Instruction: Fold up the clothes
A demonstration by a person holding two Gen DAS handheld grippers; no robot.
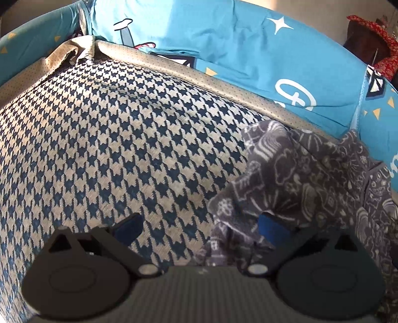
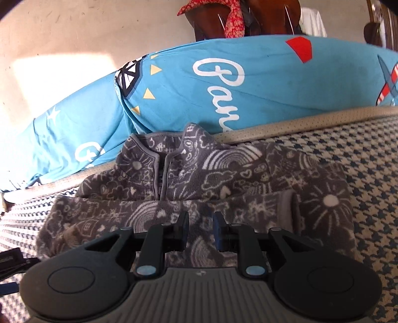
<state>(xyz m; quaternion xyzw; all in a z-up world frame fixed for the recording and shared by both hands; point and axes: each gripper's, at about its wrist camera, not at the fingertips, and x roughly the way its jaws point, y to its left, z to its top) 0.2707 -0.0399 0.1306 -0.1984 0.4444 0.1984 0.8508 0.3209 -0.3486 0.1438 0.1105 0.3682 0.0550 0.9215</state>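
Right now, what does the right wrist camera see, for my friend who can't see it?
A grey fleece zip-neck top with white doodles lies folded on a houndstooth mat. The right gripper hovers over it, jaws nearly closed.

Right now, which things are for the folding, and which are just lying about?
For the folding:
- grey fleece, lying on the checked cover
- left gripper, fingers wide apart, the right one under a fleece edge
- right gripper, fingers nearly together over the fleece

Just lying about:
- blue pillow
- red cloth behind it
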